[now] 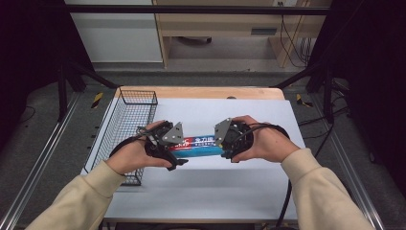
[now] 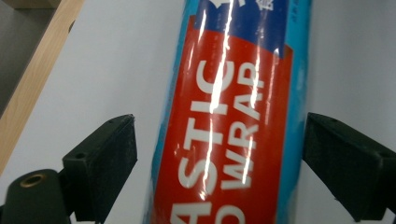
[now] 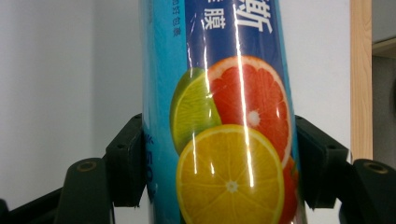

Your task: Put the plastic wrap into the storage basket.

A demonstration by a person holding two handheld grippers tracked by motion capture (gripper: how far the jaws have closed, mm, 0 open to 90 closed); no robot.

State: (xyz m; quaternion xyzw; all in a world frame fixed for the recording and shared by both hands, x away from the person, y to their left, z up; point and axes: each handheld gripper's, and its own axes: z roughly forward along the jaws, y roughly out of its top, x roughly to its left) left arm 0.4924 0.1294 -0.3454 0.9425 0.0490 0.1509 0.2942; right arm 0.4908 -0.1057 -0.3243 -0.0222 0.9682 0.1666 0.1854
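Note:
A roll of plastic wrap (image 1: 201, 146) in a blue, red and fruit-printed wrapper lies crosswise above the white table (image 1: 215, 191), between my two hands. My right gripper (image 1: 225, 141) is shut on its right end. In the right gripper view both black pads press the roll (image 3: 219, 46) at the citrus picture, around the right gripper (image 3: 218, 121). My left gripper (image 1: 172, 143) straddles the left end. In the left gripper view the roll (image 2: 233, 56) runs between the jaws of the left gripper (image 2: 219, 121). A gap shows beside the left pad (image 2: 105, 158), so the jaws stand open.
A black wire basket (image 1: 127, 124) stands along the table's left edge, close to my left hand. The table's wooden far edge (image 1: 201, 92) runs behind the roll. Black frame posts stand at both sides. A pale cabinet and a wooden desk stand beyond on the floor.

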